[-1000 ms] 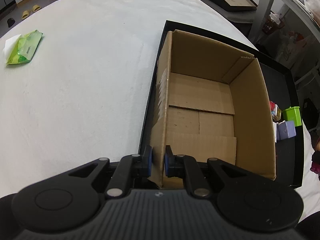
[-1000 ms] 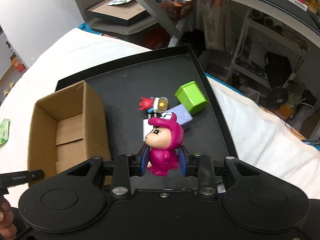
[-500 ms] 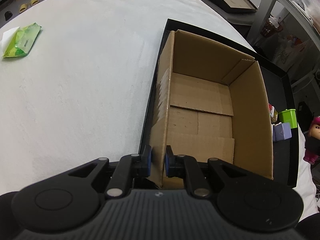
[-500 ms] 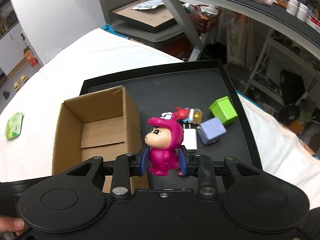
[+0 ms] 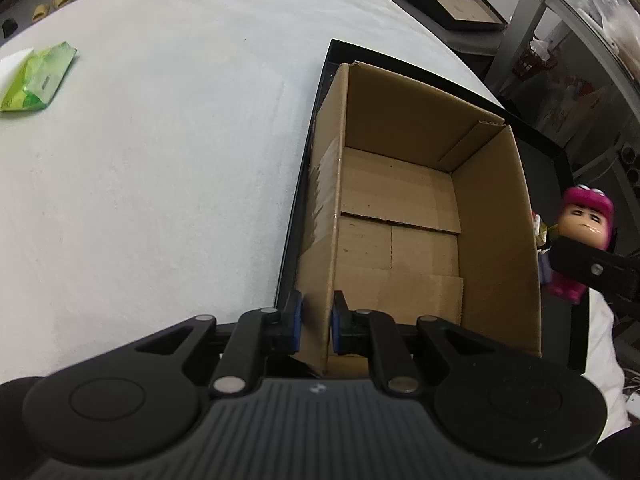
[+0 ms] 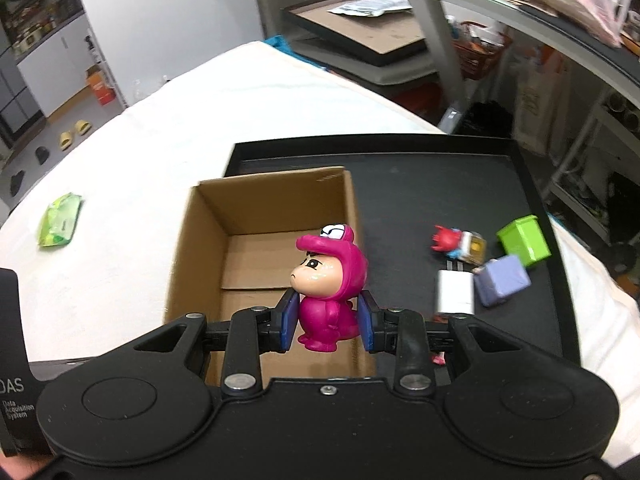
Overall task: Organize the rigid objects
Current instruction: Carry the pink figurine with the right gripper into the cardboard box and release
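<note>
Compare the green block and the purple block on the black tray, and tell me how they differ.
The green block is bright lime, while the purple block is pale lavender. The green block lies farther from the cardboard box; the purple block lies nearer it, right beside a white cube. Both are small, boxy, tilted and resting on the black tray, ungripped.

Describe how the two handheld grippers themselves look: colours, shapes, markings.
Both are matte black. The left gripper and right gripper each have blue-padded fingers, silver pivot screws on angled linkage arms, and round embossed discs on either side of the body. The left body is ribbed. No cables or sleeves show.
</note>
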### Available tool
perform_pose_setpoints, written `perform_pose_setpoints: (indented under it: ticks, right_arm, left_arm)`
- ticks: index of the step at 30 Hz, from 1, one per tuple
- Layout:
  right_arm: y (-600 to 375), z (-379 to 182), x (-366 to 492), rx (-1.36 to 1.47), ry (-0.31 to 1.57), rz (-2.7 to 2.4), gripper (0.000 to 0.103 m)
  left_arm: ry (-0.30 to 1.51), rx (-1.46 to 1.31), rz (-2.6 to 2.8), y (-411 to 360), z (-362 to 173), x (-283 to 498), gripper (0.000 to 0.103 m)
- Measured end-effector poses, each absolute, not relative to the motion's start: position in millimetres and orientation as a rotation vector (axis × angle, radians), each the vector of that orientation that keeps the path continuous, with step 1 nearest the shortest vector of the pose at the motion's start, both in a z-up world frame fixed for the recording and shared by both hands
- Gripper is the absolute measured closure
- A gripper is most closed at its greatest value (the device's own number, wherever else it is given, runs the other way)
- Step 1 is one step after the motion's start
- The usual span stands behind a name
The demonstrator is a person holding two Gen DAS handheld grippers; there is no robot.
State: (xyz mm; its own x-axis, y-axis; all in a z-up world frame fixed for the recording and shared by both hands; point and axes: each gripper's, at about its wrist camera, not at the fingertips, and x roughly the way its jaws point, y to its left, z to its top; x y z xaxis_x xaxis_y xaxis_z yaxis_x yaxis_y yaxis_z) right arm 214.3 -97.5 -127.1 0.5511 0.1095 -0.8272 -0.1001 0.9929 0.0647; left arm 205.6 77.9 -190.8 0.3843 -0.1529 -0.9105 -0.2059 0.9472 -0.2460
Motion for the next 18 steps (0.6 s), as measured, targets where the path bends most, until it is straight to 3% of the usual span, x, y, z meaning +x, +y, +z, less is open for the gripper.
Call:
perform_pose_setpoints:
  ticks: [15, 17, 18]
  right_arm:
    - [-59, -133, 242, 0.007, 0.948, 0.27, 0.071]
    - [-52, -132, 245, 0.016, 0.936, 0.296, 0.067]
    - [-51, -131, 245, 0.019, 0.929, 0.298, 0.06]
  left_arm:
    - [1.179, -0.409, 0.037, 92, -192, 206, 0.089]
    - [1.177, -0.411, 0.041, 94, -191, 205, 0.089]
    - [1.176, -0.413, 0.044, 95, -190, 205, 0.089]
